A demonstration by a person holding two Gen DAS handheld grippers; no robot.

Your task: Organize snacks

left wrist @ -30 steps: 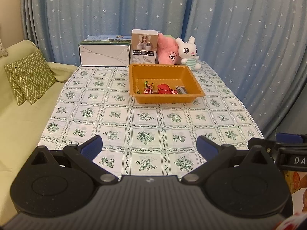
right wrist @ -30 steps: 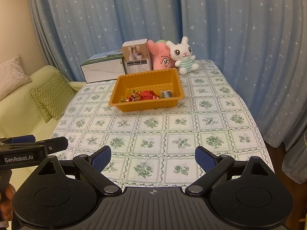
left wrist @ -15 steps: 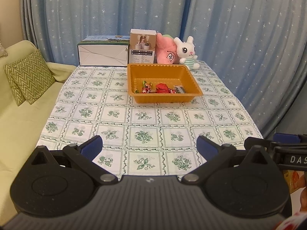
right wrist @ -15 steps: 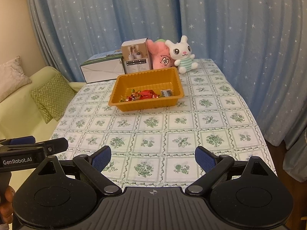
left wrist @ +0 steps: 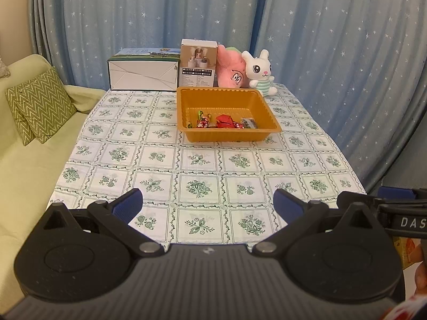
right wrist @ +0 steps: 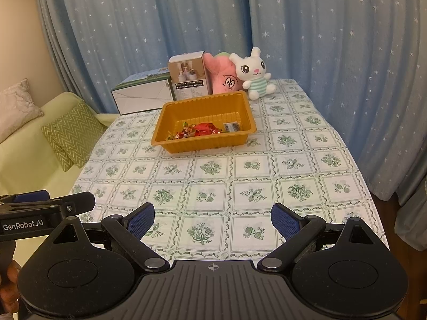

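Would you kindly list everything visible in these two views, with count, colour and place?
tray: one, orange, far middle of the table.
snacks: several, mostly red wrappers, near end of the tray.
tablecloth: one, white with green flowers, covering the table.
flat box: one, white with green top, far left edge.
upright box: one, white and beige, behind the tray.
pink plush: one, far edge.
rabbit plush: one, white, striped green, right of the pink plush.
cushions: two, green zigzag, on the pale green sofa.
curtains: blue, starred, behind.
left gripper: open, empty.
right gripper: open, empty.
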